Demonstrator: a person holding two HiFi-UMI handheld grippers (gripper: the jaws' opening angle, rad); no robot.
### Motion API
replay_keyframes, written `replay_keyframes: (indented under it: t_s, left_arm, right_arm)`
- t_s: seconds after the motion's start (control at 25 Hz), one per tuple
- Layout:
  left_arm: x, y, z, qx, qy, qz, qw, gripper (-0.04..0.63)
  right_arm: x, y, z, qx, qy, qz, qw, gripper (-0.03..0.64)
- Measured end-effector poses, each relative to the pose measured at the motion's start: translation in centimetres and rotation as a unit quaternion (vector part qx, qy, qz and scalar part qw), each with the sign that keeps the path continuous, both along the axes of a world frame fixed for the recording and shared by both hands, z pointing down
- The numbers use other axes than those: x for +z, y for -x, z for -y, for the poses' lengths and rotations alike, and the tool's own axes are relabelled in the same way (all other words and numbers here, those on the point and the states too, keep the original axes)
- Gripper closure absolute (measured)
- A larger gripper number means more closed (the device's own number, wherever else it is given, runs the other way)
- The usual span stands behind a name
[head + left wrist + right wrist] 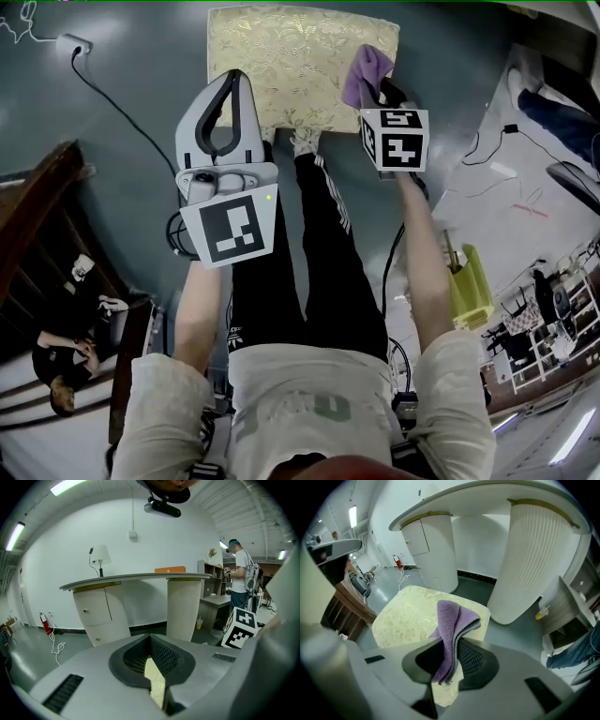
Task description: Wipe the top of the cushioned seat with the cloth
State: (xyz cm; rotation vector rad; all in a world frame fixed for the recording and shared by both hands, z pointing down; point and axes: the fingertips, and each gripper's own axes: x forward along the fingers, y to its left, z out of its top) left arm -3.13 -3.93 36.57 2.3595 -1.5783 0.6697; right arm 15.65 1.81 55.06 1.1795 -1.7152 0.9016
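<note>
- The cushioned seat, pale gold with a leaf pattern, stands on the grey floor at the top of the head view; the person's dark-trousered legs reach toward its near edge, and one shoe is right at that edge
- The right gripper has its jaws clamped on the purple cloth; the folded cloth sticks out past the jaw tips; in the head view it lies over the seat's right edge, toward the near right corner; whether it touches the seat top cannot be told
- The left gripper has its jaws closed tip to tip with nothing between them; in the head view it is over the seat's near left corner; in its own view only a sliver of gold fabric shows through the narrow slit between the pads
- Behind the seat stands a curved white counter on a fluted column, with a small lamp on its top
- A black cable runs across the floor left of the seat; dark wooden furniture stands at the left edge of the head view, and a yellow object lies at the right
</note>
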Motion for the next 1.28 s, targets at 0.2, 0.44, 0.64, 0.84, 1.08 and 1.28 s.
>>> replay_keyframes:
  t_s: [0.2,0.44,0.64,0.84,1.08,1.28]
  left_arm:
    - [0.0,-1.3,-0.2,0.009,0.001,0.001,1.0000,0.589]
    - [-0.3,-2.2,-0.1,0.012,-0.004,0.002,0.9999,0.589]
    - [-0.2,-2.2,-0.5,0.013,-0.004,0.008,0.9999,0.589]
    - [0.0,-1.7,-0.8,0.008,-0.001,0.008,0.9999,0.589]
    - [-0.1,-1.8,-0.8,0.010,-0.003,0.005,0.9999,0.589]
    - [-0.6,-1.3,-0.6,0.013,-0.005,0.008,0.9999,0.589]
  right_arm:
    - [0.1,-3.4,-0.7,0.012,0.003,-0.022,1.000,0.531]
    - [0.1,-4.8,-1.0,0.010,0.009,-0.040,0.999,0.531]
    - [0.3,-5.2,-1.0,0.008,0.010,-0.048,0.999,0.531]
    - [0.6,-5.3,-1.0,0.014,0.012,-0.056,0.998,0.531]
    - [0.5,-5.2,-1.0,0.018,0.013,-0.062,0.998,0.531]
    - [-2.5,-4.0,0.1,0.041,-0.014,-0.030,0.999,0.531]
